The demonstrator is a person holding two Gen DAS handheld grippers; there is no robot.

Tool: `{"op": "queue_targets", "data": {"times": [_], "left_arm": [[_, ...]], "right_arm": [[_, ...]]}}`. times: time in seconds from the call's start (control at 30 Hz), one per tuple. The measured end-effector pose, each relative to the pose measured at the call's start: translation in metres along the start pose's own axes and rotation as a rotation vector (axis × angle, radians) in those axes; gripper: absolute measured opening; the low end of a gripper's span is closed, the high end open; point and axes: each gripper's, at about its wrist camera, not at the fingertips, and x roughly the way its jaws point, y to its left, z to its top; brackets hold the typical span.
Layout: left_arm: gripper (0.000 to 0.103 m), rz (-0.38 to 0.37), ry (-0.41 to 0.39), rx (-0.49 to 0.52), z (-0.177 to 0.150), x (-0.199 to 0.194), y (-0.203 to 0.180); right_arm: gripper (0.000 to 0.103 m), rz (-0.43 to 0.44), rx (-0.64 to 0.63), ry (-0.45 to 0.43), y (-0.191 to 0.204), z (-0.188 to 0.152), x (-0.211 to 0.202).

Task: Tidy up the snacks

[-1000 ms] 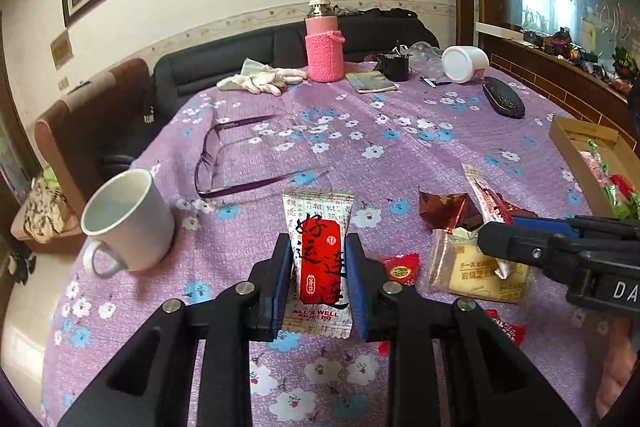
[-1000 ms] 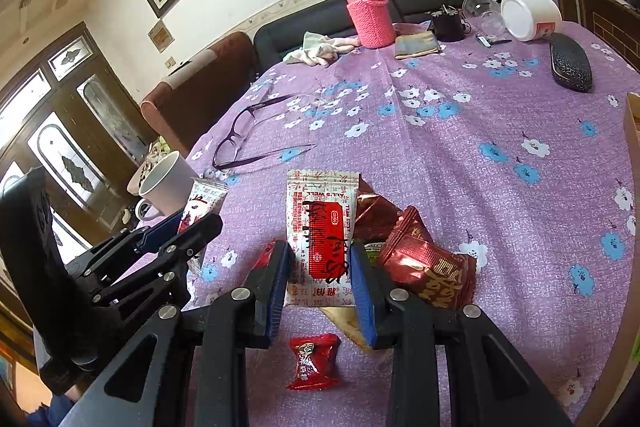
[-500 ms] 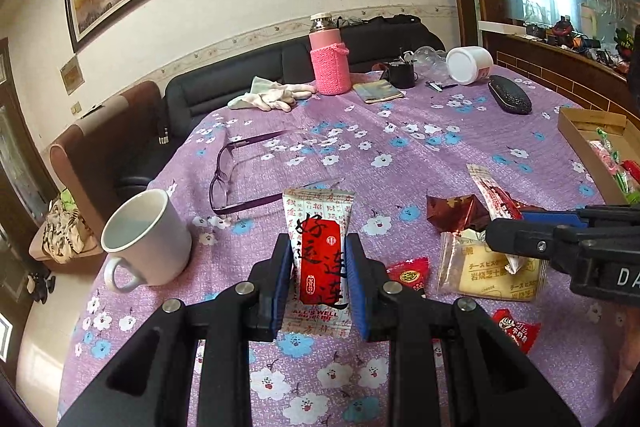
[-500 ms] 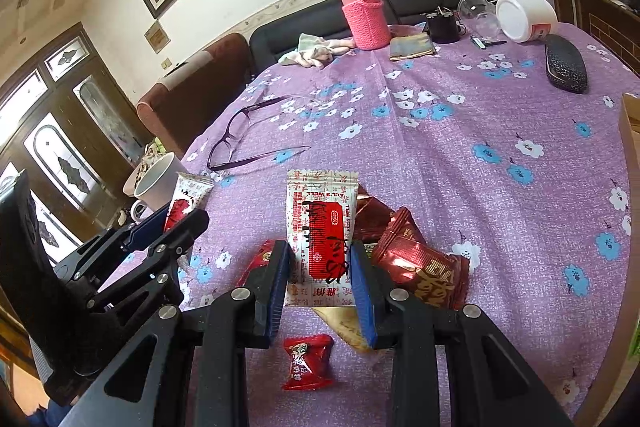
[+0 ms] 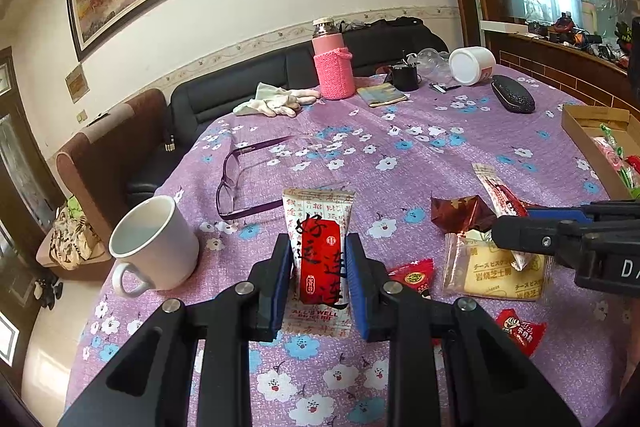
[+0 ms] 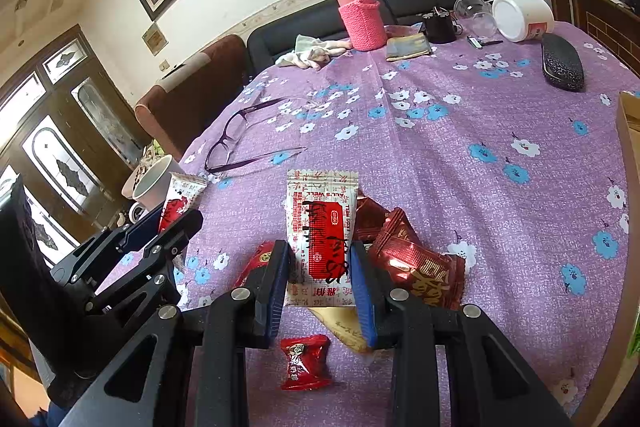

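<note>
My left gripper [image 5: 318, 273] pinches one white-and-red packet [image 5: 318, 251], my right gripper [image 6: 320, 283] its twin [image 6: 320, 231]. Both are light, crinkly and slippery, so I'd grip mid-body.

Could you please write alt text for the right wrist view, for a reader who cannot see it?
The right gripper holds a white-and-red snack packet upright above a purple floral tablecloth. Beneath lie dark red wrappers and a small red candy; at left, the left gripper grips a matching packet near a white mug.
</note>
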Motion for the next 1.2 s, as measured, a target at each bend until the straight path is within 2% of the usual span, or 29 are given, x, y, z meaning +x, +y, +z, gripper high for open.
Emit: {"op": "queue_targets", "data": {"times": [0.6, 1.2], "left_arm": [[0.026, 0.031, -0.018, 0.021, 0.0011, -0.0011, -0.0014], [0.027, 0.031, -0.018, 0.022, 0.0005, -0.0013, -0.0019]], "right_arm": [[0.034, -0.005, 0.0, -0.005, -0.0004, -0.0003, -0.001], [0.034, -0.009, 0.005, -0.007, -0.0022, -0.0003, -0.0019]]}}
